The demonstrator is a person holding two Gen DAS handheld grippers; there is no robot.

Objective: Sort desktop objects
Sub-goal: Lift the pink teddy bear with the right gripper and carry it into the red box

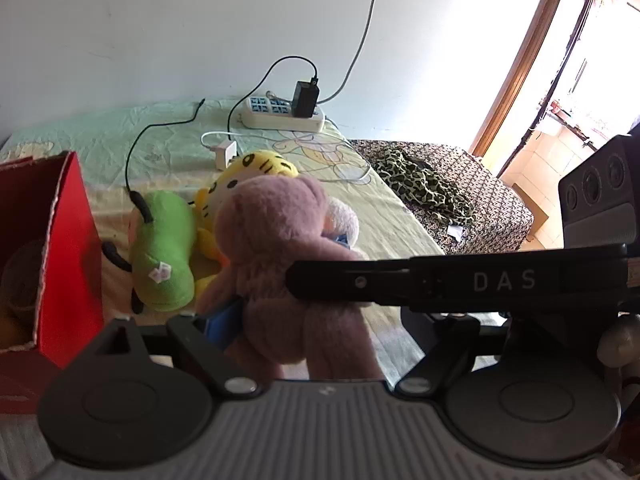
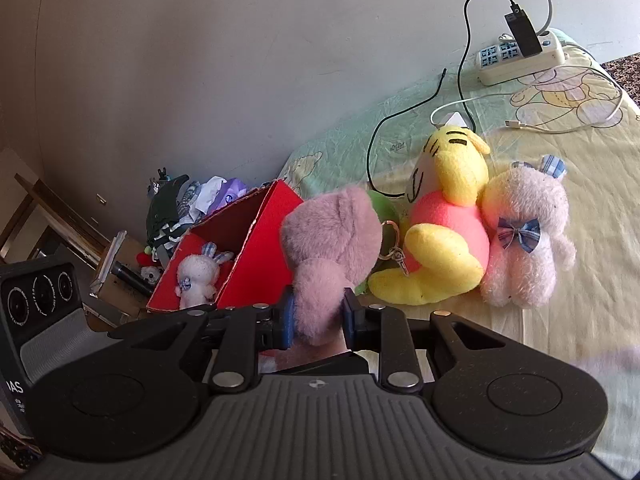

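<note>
A mauve plush bear (image 1: 280, 248) (image 2: 332, 236) hangs over the bed sheet, with my right gripper (image 2: 318, 318) shut on its lower body between blue pads. In the left wrist view that gripper's black finger bar (image 1: 360, 280) crosses in from the right onto the bear. My left gripper (image 1: 332, 316) stands open around the bear, its left blue pad (image 1: 222, 320) beside the bear's flank and its right finger hidden. A red box (image 1: 68, 240) (image 2: 248, 236) stands to the left with a white bunny plush (image 2: 196, 276) inside.
On the sheet lie a green plush (image 1: 164, 252), a yellow plush in a pink shirt (image 2: 444, 232) and a pale pink plush with a blue bow (image 2: 524, 240). A power strip (image 2: 520, 60) with cables sits by the wall. Floor clutter (image 2: 180, 208) lies beyond the box.
</note>
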